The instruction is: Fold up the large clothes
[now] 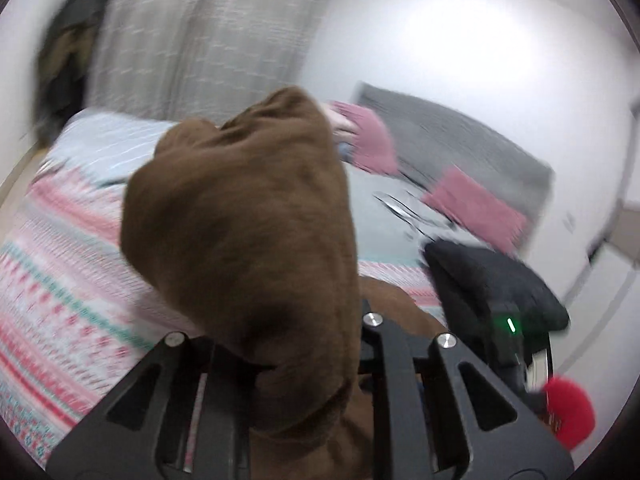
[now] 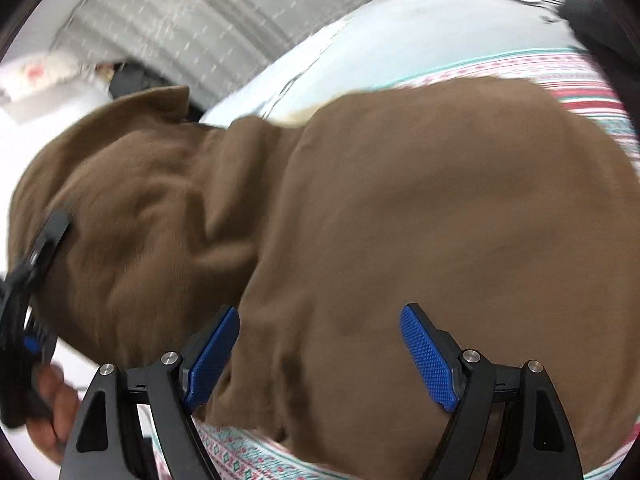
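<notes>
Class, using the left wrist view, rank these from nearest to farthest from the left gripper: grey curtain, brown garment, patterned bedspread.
1. Brown garment: held in the left gripper.
2. Patterned bedspread: below, on the left.
3. Grey curtain: beyond the bed.

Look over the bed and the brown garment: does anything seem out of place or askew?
The brown garment is bunched and rumpled, one end hoisted by the left gripper while the rest sags on the patterned bedspread. The right gripper stands open over it.
</notes>
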Tool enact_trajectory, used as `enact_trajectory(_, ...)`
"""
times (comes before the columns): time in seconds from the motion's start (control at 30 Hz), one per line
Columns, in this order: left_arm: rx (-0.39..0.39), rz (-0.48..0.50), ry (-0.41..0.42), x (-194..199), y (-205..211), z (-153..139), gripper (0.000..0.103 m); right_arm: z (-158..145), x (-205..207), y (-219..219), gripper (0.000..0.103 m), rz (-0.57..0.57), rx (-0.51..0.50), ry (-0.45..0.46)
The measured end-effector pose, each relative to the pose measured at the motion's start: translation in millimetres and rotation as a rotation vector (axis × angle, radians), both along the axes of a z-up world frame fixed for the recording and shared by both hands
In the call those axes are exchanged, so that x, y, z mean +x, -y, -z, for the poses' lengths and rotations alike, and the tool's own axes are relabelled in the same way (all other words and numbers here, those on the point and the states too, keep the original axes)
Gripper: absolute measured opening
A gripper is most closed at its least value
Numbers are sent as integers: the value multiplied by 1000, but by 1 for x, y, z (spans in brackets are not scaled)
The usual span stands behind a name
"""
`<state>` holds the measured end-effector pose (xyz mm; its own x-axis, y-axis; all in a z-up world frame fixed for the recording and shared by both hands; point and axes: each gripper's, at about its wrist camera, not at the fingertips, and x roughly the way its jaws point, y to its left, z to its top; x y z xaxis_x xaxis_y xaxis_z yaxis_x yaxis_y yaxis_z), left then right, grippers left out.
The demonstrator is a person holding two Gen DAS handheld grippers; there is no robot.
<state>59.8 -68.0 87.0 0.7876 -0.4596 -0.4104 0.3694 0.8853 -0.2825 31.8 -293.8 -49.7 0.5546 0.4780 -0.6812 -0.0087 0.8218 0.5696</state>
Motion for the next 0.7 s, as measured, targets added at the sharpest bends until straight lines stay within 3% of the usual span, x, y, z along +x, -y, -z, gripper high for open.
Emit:
enact_trajectory(0.1, 93, 153, 3, -8, 46, 5, 19, -1, -7, 36, 84, 88, 48, 6)
enact_trajectory(0.2, 183, 312, -37, -14, 86, 28, 19, 0, -17, 78, 84, 219, 61, 6)
enact_trajectory(0.33, 259, 489, -223, -13, 119, 91, 20, 10, -37, 131, 84, 366, 148, 0)
enact_trajectory(0.4, 254, 521, -247, -14, 120, 114, 20, 16, -46, 151, 84, 424, 194, -10)
enact_trajectory(0.53, 210, 548, -259, -9, 110, 111, 24, 20, -63, 173, 84, 473, 278, 16)
enact_trajectory(0.57, 202, 549, -259, -11, 108, 106, 29, 19, -64, 174, 84, 466, 323, 39)
enact_trajectory(0.7, 211, 656, -218, -34, 99, 93, 71, 13, -58, 165, 84, 379, 429, 102)
